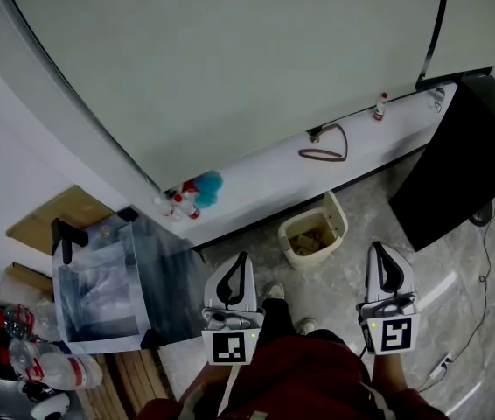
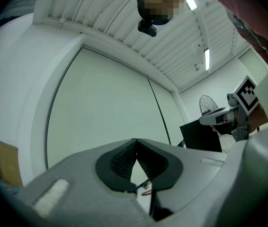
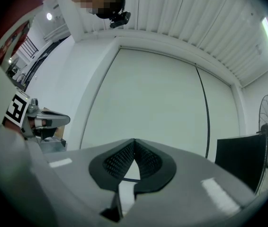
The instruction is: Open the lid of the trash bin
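A small beige trash bin (image 1: pixel 314 231) stands on the marble floor against the white ledge; its top shows brownish contents. At the left stands a larger grey see-through bin (image 1: pixel 99 289) with a dark panel (image 1: pixel 167 280) tilted at its right side. My left gripper (image 1: pixel 242 258) is held above the floor between the two bins, jaws shut and empty. My right gripper (image 1: pixel 378 249) hovers to the right of the beige bin, also shut and empty. Both gripper views point up at the wall and ceiling: the left gripper (image 2: pixel 136 140) and the right gripper (image 3: pixel 134 140) have their pads closed tip to tip.
The white ledge (image 1: pixel 265 178) carries spray bottles (image 1: pixel 177 205), a blue object (image 1: pixel 207 185), a brown strap loop (image 1: pixel 324 151) and a small red-capped bottle (image 1: pixel 379 107). A black panel (image 1: pixel 450 157) leans at the right. Plastic bottles (image 1: pixel 46 367) and a cardboard box (image 1: pixel 48 217) sit at the left.
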Action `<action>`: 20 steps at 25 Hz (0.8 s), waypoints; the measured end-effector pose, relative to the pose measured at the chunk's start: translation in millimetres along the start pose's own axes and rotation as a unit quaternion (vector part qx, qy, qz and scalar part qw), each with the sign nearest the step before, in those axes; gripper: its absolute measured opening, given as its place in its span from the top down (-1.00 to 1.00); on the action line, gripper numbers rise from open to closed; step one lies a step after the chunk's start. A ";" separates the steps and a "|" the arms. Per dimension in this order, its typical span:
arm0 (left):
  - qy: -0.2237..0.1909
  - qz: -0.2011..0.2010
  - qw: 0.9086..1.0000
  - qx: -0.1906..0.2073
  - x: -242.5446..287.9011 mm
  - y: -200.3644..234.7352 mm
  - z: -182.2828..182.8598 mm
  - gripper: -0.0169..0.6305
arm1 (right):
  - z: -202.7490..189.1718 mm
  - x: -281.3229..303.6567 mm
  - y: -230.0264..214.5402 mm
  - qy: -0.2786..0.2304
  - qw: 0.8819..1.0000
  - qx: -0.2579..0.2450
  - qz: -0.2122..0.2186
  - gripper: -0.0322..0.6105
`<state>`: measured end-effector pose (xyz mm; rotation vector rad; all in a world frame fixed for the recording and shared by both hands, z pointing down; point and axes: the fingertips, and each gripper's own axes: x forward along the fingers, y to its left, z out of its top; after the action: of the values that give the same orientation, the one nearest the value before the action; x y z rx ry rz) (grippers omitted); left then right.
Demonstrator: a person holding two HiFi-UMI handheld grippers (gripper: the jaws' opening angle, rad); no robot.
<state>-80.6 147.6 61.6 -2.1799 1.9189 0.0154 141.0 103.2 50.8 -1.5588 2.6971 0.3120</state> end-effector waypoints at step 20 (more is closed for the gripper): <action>0.006 0.014 0.999 -0.031 6.4 6.5 -6.2 0.94 | -7.7 9.2 -3.9 0.008 1.000 0.004 -0.005 0.90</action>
<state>-86.9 139.4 65.5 -2.1969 1.9799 0.0675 140.5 92.0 56.7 -1.5786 2.6984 0.2895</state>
